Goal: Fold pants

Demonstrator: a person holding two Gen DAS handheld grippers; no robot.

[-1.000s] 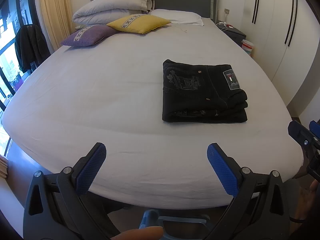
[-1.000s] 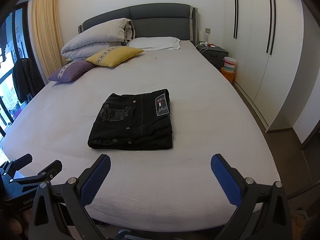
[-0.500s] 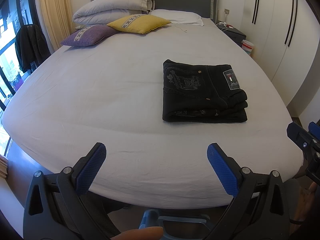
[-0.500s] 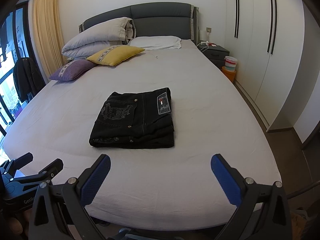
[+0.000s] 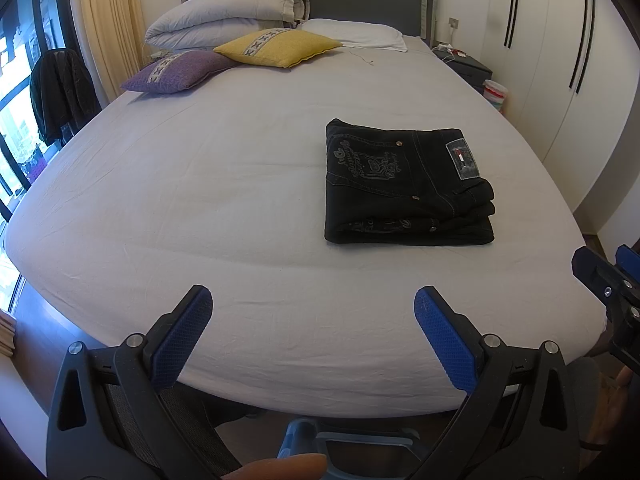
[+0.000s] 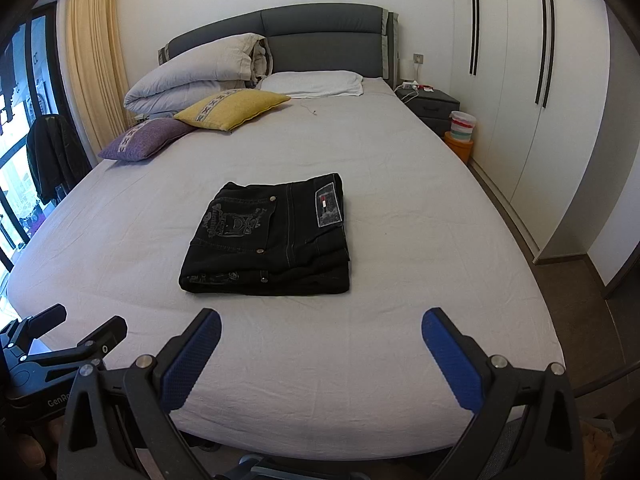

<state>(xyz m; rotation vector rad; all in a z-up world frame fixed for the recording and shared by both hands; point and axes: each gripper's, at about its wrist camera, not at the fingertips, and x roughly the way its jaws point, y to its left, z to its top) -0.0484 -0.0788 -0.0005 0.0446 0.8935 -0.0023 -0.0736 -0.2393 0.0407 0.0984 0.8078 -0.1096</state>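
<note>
Before you lies the bed (image 5: 200, 200), its pale sheet smooth across the whole mattress, with a dark grey headboard (image 6: 320, 36) at the far end. Against that headboard you can see a folded duvet (image 6: 192, 76), a white pillow (image 6: 316, 84), a yellow cushion (image 5: 276, 48) and a purple cushion (image 5: 176, 74). The black pants (image 6: 268, 236) sit folded in a compact stack on the sheet, waistband patch facing up, well apart from both tools. Your left tool (image 5: 312, 312) is held near the foot edge, blue pads spread wide and gripping nothing. Your right tool (image 6: 320, 336) is held the same way, wide apart and empty.
</note>
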